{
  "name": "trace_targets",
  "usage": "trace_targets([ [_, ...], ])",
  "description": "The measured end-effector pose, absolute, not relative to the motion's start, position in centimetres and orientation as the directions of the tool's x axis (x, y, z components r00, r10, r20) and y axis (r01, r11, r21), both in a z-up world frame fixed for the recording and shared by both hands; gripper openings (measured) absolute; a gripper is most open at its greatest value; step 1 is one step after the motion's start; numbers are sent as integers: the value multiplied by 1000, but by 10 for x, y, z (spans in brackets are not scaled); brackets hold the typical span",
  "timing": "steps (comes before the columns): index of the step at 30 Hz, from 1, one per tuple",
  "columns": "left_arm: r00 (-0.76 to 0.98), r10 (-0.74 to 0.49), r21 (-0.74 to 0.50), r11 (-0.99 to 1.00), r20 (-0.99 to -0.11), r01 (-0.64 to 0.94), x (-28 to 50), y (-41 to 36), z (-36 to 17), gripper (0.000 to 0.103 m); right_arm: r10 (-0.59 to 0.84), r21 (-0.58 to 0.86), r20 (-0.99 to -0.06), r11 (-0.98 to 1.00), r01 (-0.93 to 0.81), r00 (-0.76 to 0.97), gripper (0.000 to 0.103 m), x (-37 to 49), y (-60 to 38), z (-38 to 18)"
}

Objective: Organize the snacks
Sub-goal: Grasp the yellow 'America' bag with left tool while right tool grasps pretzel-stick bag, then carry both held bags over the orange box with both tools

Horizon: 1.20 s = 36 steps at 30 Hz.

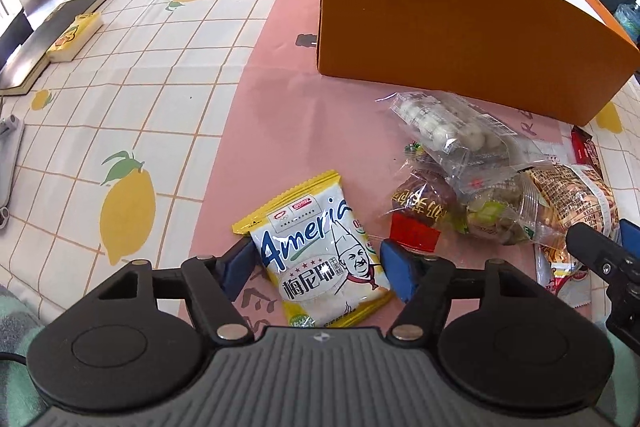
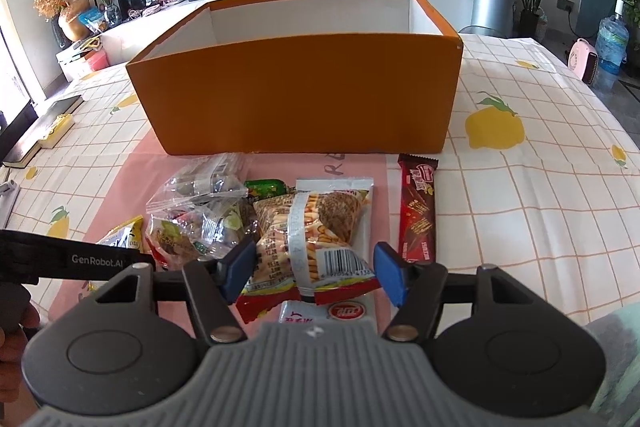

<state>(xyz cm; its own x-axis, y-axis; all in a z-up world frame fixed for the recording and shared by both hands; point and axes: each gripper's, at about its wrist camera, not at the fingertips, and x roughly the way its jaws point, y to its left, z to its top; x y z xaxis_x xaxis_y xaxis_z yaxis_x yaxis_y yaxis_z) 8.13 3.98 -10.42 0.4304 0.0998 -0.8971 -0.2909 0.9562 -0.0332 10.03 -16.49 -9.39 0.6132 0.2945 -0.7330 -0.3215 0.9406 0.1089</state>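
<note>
I see the surface [image 2: 540,187] first, under a white cloth with a grid and lemon prints and a pink mat in the middle. The orange box [image 2: 304,91] stands open at the far end of the mat, white inside; from here I cannot see its floor. At the far left edge a dark book [image 1: 48,39] lies flat with a small yellow pack [image 1: 76,37] just beside it.

Between me and the box lies the heap of snacks. A clear bag of white round sweets [image 1: 436,125] rests on top of a crumpled clear bag of mixed wrapped pieces [image 2: 196,223], right in front of the box wall. A dark red wafer bar [image 2: 418,207] lies alone to the right, pointing toward the box.

The cracker bag [image 2: 308,231], printed with biscuit sticks and a barcode, red at its near end, sits between the fingers of my right gripper [image 2: 316,273]; whether the blue pads press it I cannot tell.

The yellow-and-white packet [image 1: 324,247], with a chef's face and blue lettering, lies flat on the mat apart from the heap. My left gripper [image 1: 320,269] straddles it, released, its pads just clear of both edges.
</note>
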Motion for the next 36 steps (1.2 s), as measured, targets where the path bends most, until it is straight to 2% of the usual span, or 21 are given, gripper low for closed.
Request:
trace_targets([
  [5, 455, 80, -47, 964, -887, -261, 77, 40, -102, 71, 279, 79, -730, 941, -328, 624, 50, 97, -163, -94],
  [10, 485, 77, -45, 971, -871, -234, 70, 37, -97, 70, 279, 79, -722, 942, -326, 633, 44, 95, -165, -93],
  [36, 676, 46, -77, 985, -735, -151, 45, 29, -22, 69, 261, 74, -662, 956, -285, 703, 30, 68, -185, -58],
])
